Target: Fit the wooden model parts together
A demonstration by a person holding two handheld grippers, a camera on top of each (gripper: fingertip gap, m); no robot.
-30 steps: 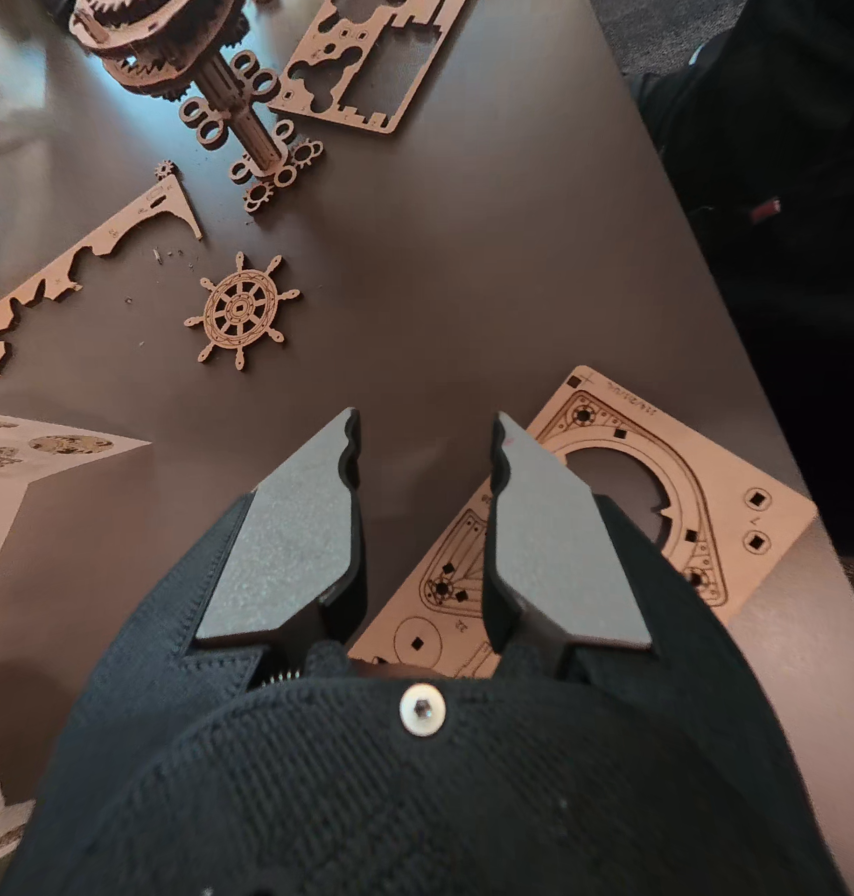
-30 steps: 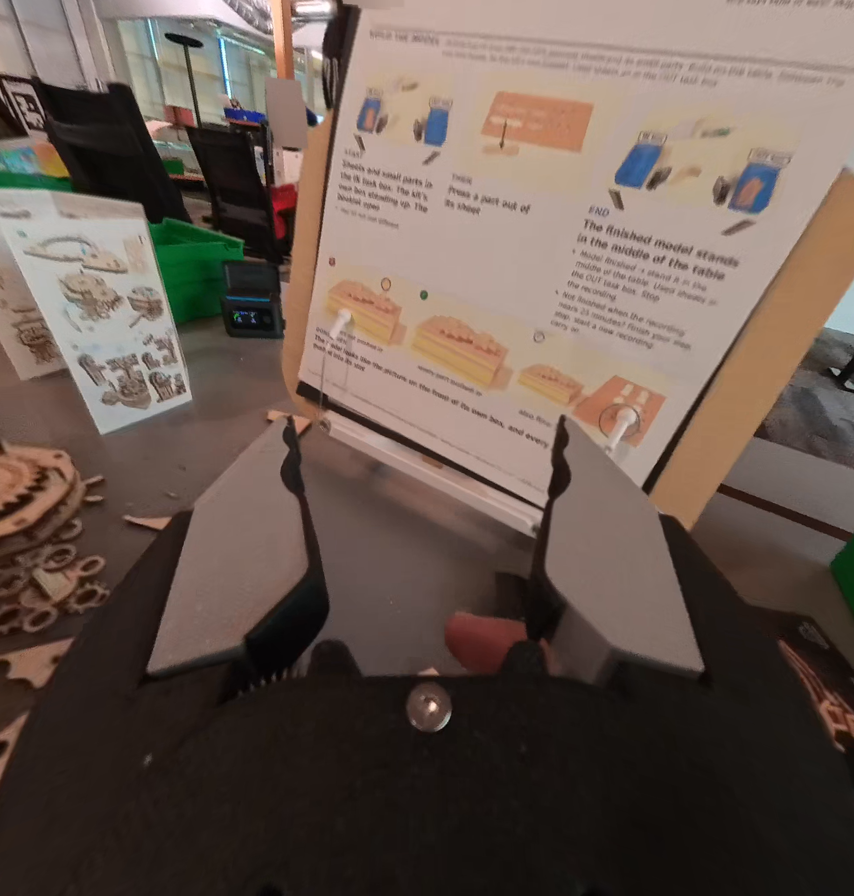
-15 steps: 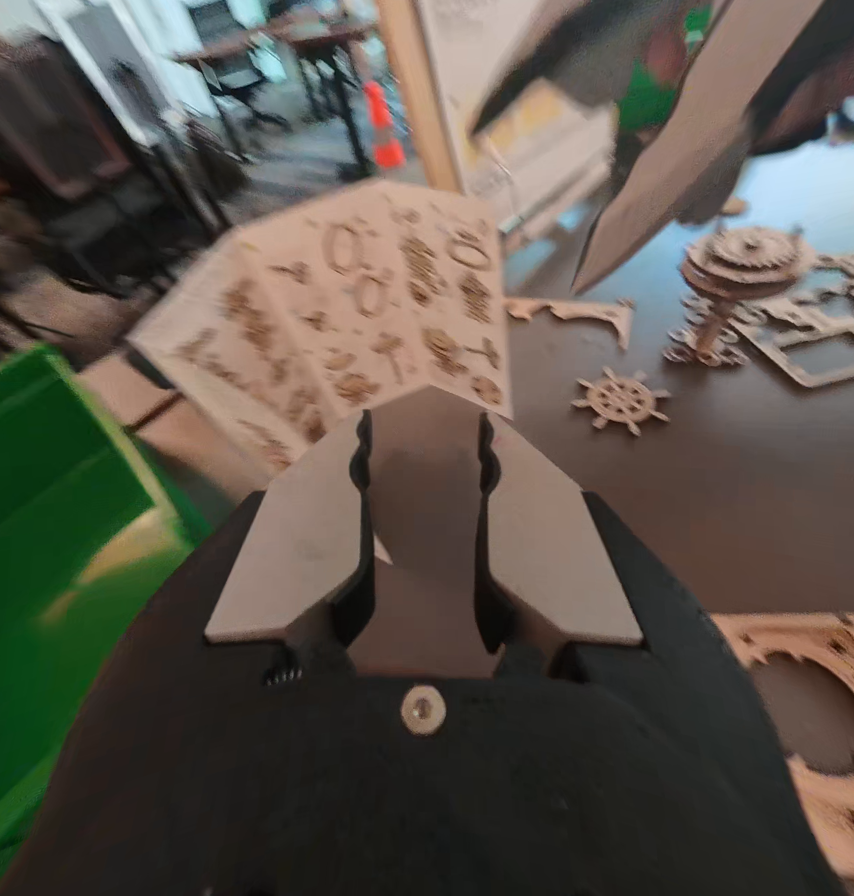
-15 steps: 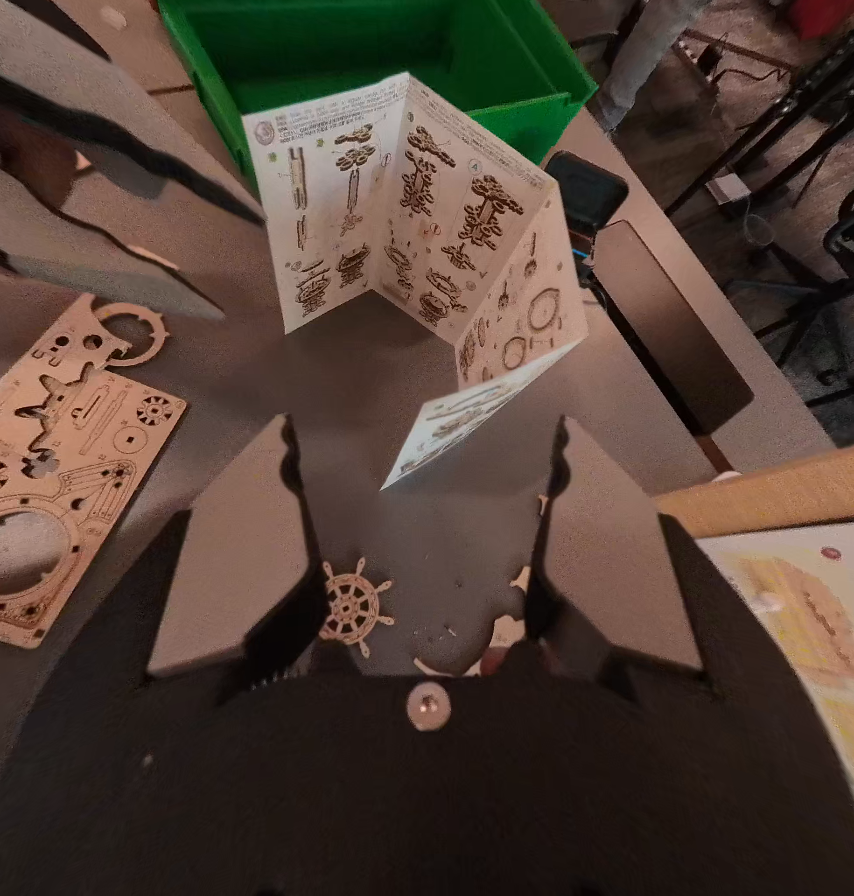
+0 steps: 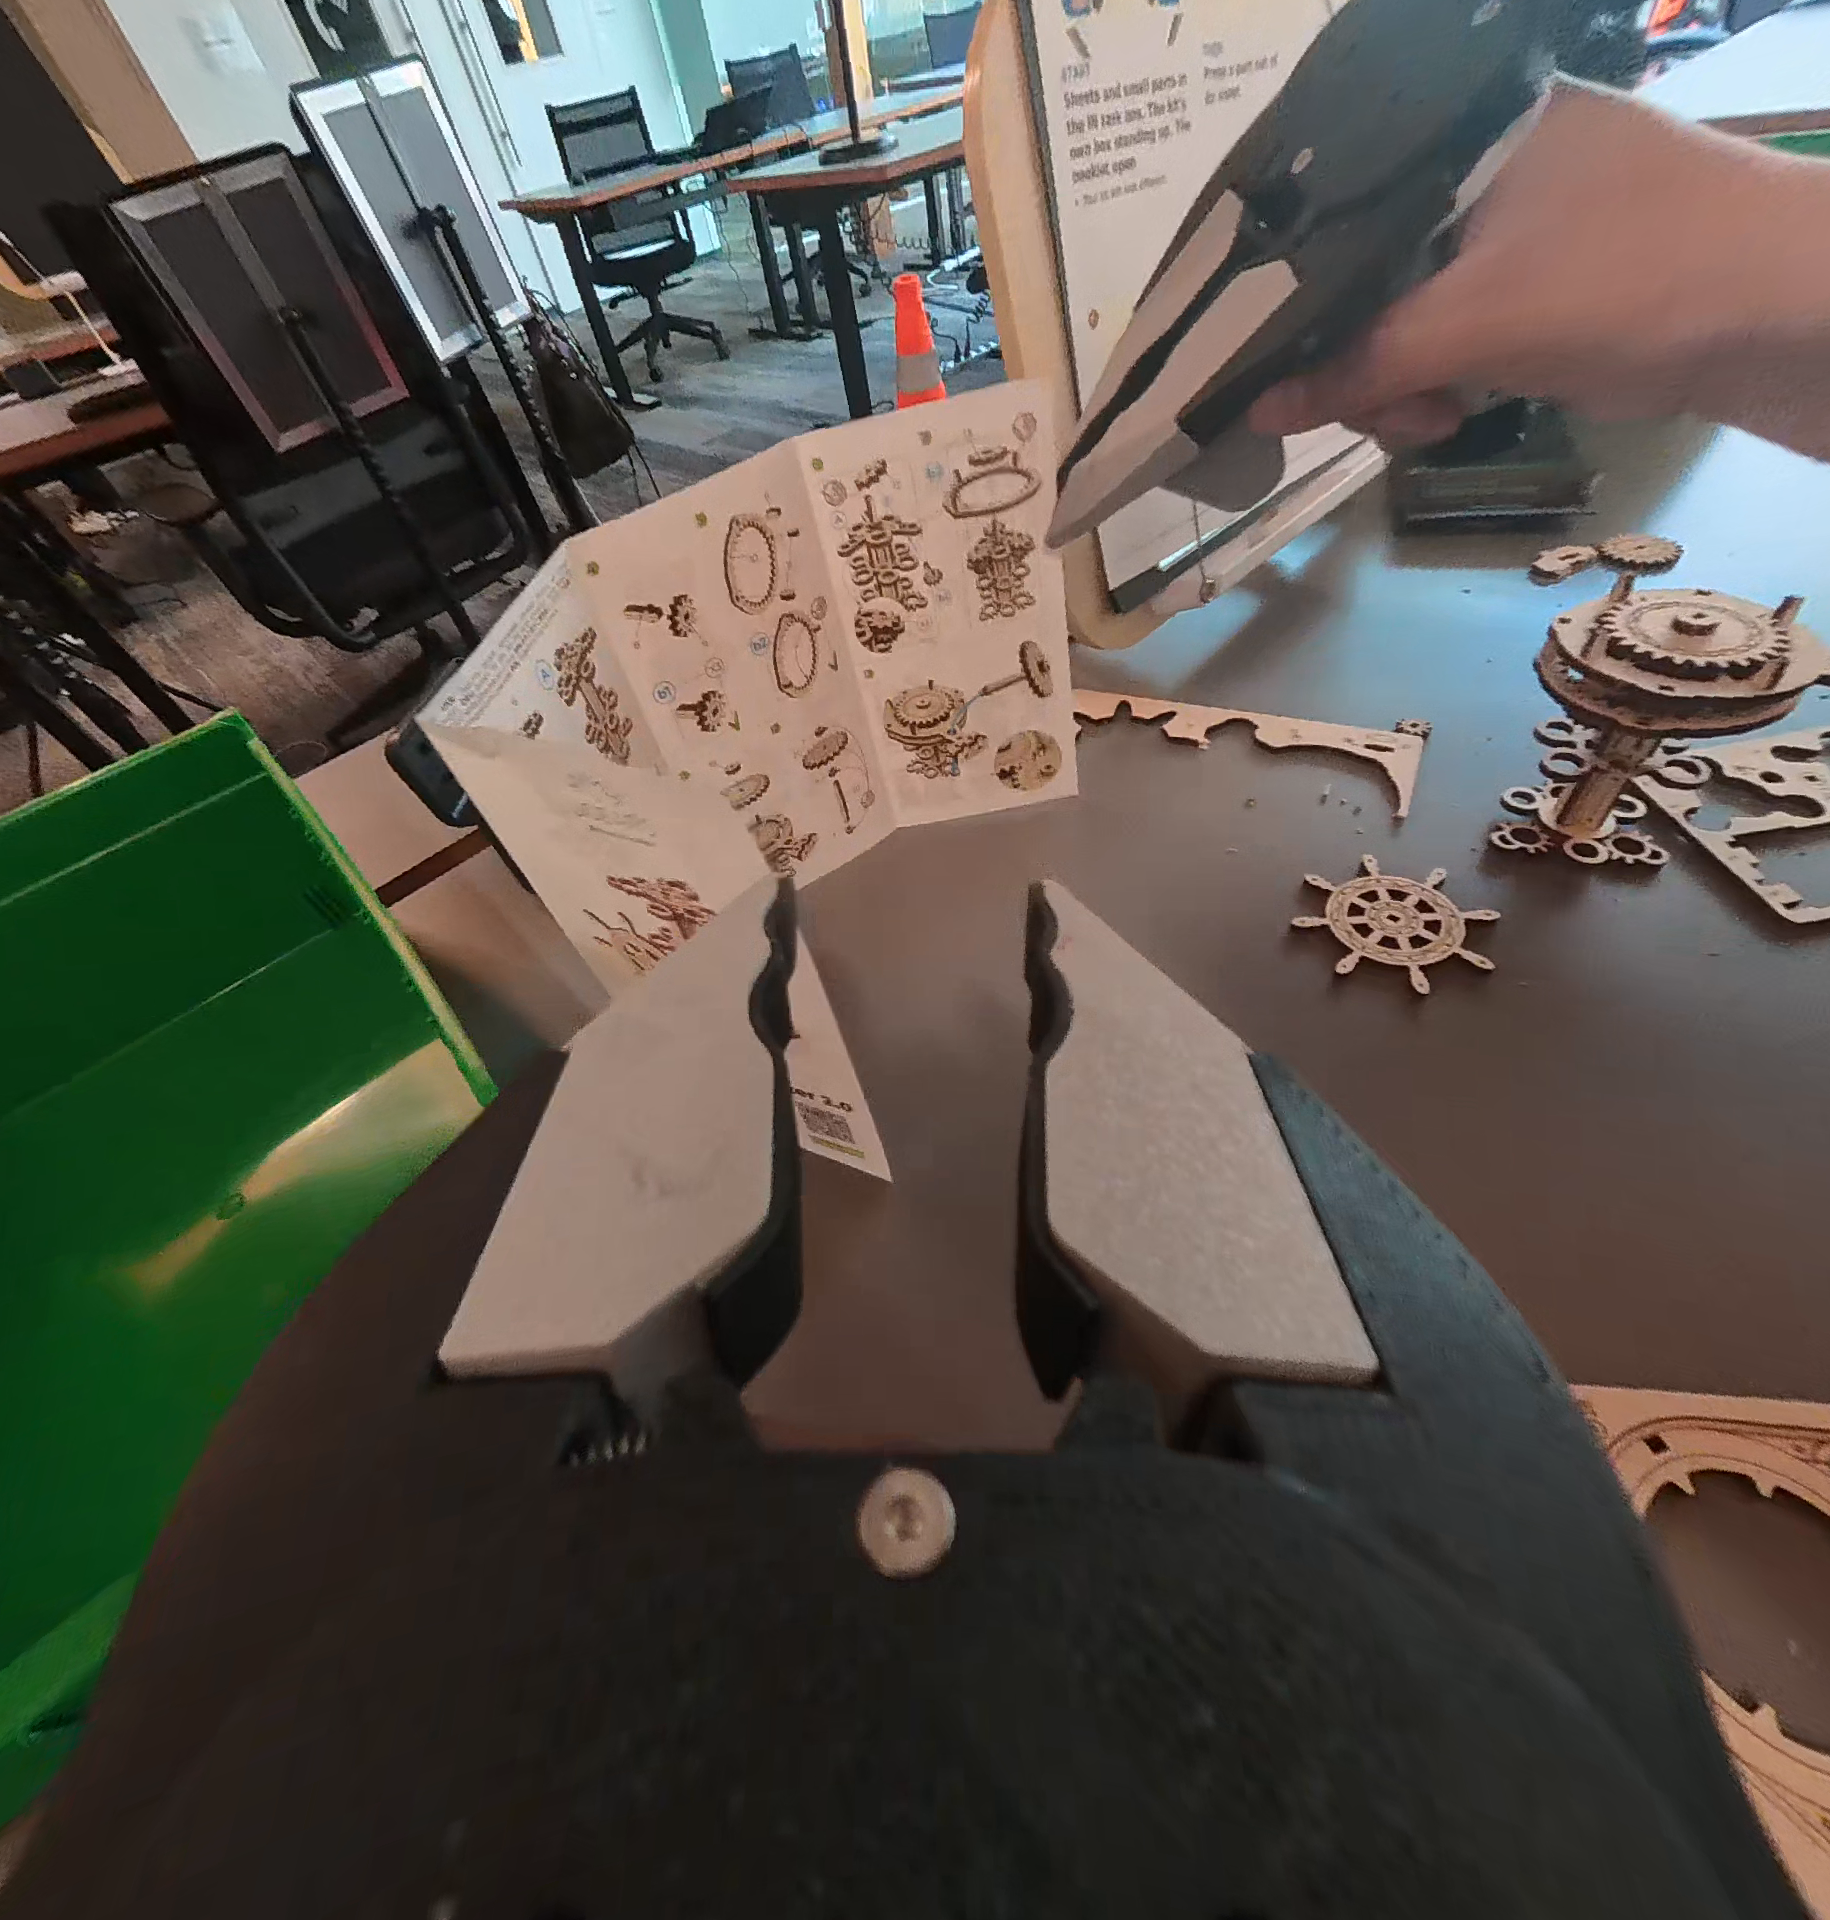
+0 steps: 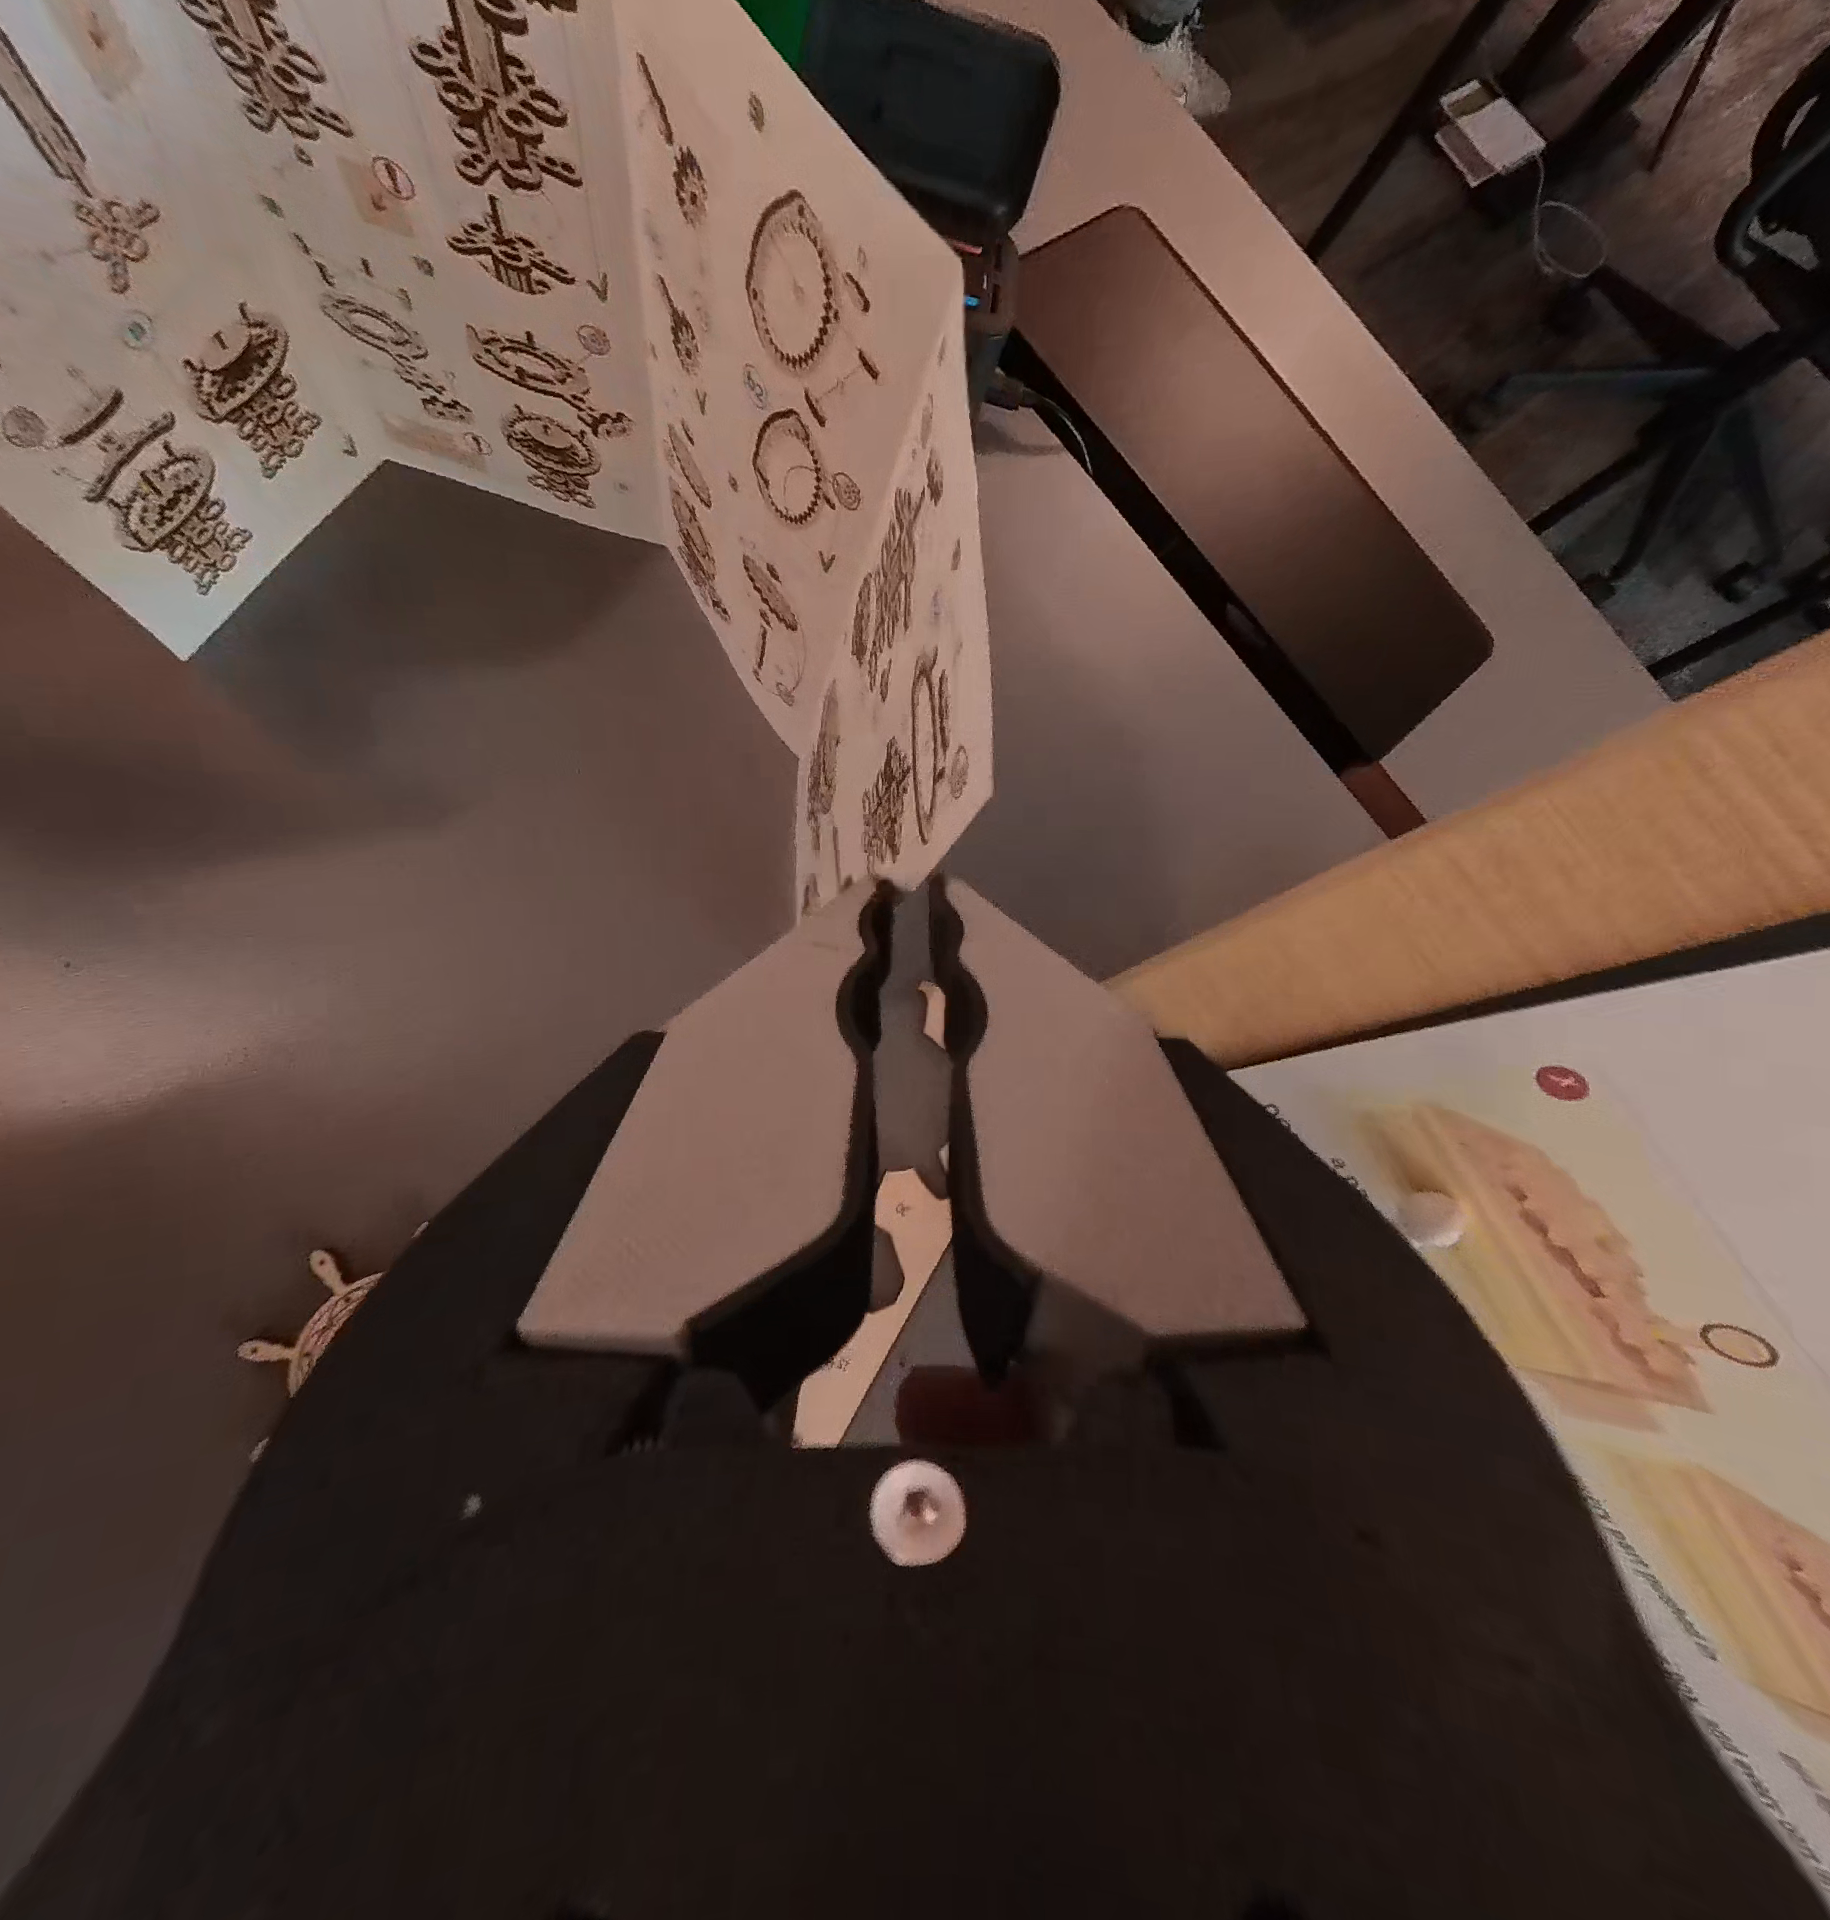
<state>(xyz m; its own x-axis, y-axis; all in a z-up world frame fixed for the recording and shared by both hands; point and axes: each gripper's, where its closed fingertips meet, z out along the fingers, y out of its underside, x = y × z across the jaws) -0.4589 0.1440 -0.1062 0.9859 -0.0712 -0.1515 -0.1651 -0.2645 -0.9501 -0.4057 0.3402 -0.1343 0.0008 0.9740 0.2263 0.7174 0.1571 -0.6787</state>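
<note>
The fold-out white paper instruction booklet [image 5: 849, 665] looks matt, standing on the smooth, faintly glossy dark brown table [image 5: 1254, 1091]. Right of the booklet, the pale laser-cut wooden ship's wheel [image 5: 1394, 923] looks dry and unvarnished; left of it, the green plastic bin [image 5: 163, 1039] shines.

Ship's wheel [image 6: 313, 1340] mostly hidden behind right hand-held gripper [image 6: 909, 896], cutout sheet [image 5: 1763, 1558] cropped

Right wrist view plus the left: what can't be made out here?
- Right gripper, right wrist view: its tips are nearly closed at a corner of the instruction booklet. The fingers hide whether paper is pinched.
- Ship's wheel part, right wrist view: mostly behind the gripper body.
- Wooden parts sheet, left wrist view: cut off by the right edge and the left gripper body.
- Booklet's lowest panel, left wrist view: partly behind a finger.
</note>
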